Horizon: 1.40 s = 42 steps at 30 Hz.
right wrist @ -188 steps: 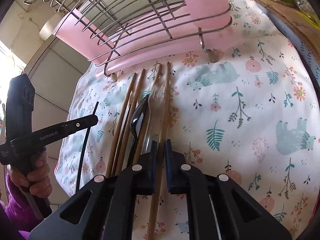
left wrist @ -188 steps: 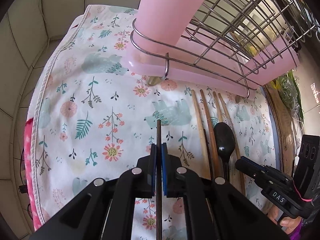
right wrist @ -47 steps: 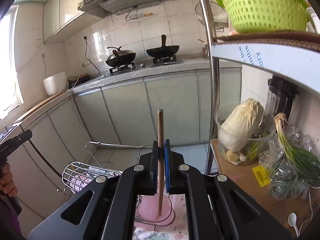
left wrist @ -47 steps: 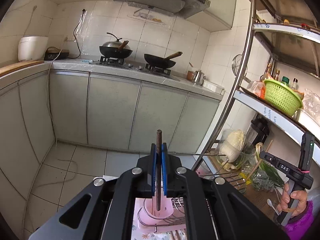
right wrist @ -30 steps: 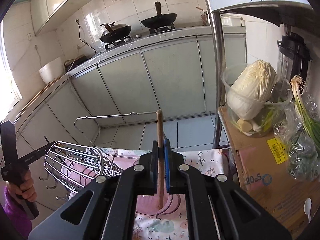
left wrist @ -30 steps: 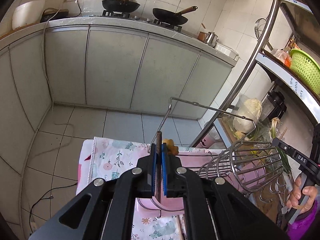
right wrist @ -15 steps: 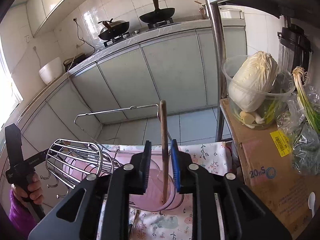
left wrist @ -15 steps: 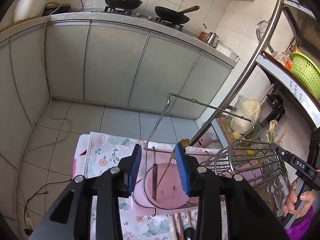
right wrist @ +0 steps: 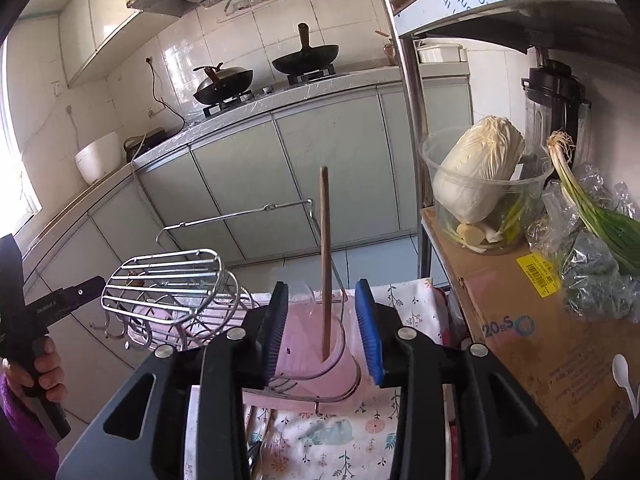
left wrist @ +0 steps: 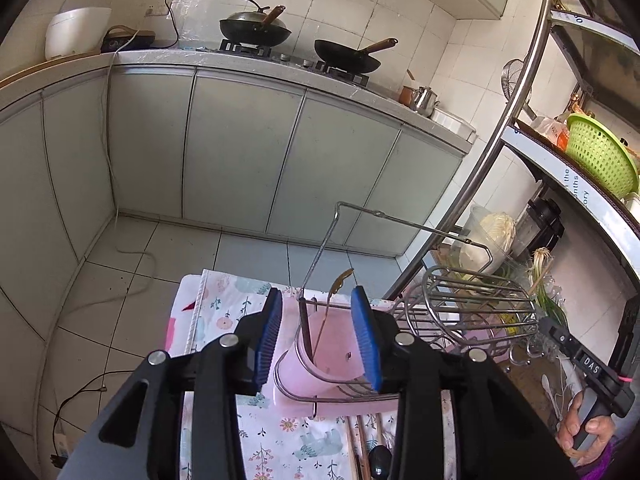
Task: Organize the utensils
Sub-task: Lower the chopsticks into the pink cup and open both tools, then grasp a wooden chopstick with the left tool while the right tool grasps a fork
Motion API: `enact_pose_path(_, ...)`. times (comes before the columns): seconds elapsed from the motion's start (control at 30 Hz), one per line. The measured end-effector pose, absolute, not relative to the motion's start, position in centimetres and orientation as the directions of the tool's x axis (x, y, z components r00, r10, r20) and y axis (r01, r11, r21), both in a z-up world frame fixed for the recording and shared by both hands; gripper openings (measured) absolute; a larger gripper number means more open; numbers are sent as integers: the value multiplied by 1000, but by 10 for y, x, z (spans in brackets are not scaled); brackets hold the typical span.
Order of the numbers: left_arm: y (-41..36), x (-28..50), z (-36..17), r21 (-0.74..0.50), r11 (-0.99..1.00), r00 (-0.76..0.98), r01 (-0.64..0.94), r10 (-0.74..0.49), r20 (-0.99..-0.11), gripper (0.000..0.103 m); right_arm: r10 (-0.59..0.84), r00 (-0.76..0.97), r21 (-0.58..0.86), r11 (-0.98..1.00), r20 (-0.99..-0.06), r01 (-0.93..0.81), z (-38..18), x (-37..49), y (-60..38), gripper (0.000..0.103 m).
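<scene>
A long run of pale green kitchen cabinets (left wrist: 240, 152) fills the far side, with two black woks (left wrist: 347, 55) on the stove above. Nearer lies a white floral-print cloth (left wrist: 224, 312), and on it stands a chrome wire dish rack (left wrist: 476, 300) with a pink plastic utensil cup (left wrist: 332, 352) at its end. The left gripper (left wrist: 320, 336) has just been opening; its blue pads stand spread on either side of the cup, and a dark chopstick (left wrist: 305, 332) stands free in the cup, touched by neither pad. The right gripper (right wrist: 323, 330) has likewise just been opening, spread apart, with a light wooden chopstick (right wrist: 325, 256) upright in the same cup, untouched by its pads.
</scene>
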State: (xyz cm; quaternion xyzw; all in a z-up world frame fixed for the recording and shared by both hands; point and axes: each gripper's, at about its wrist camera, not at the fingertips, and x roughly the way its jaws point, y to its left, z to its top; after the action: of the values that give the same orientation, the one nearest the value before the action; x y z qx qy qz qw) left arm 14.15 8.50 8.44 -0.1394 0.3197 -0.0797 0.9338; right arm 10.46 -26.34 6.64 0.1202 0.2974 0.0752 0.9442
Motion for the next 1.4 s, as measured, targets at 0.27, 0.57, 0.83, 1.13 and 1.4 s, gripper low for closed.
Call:
enact_pose_path(0.27,77,95,79,-334,939,781,85,-270,-563,35,244,793,276,956,-559,-99,35,57,-245,35)
enact_pose_path(0.57,52,62,37,-300,946,713,120,-293,-637,35,301,723,292,946,-622,-142,-8,35,-220,35)
enact_pose_path(0.83,33,58,-18,-314,943,611,114,-315,-726,35,328,669,318,937,-667,-142,-39,29,-211,35)
enact_pose_path(1.13,25,62,-44,-326,938,564,121,-335,-755,35,347,615,342,930,-708,-131,-69,25,-210,35)
enact_pose_path(1.4,13,70,-67,-292,945,490,149,-327,-808,33,349,607,365,925,-714,-102,-79,27,-222,35)
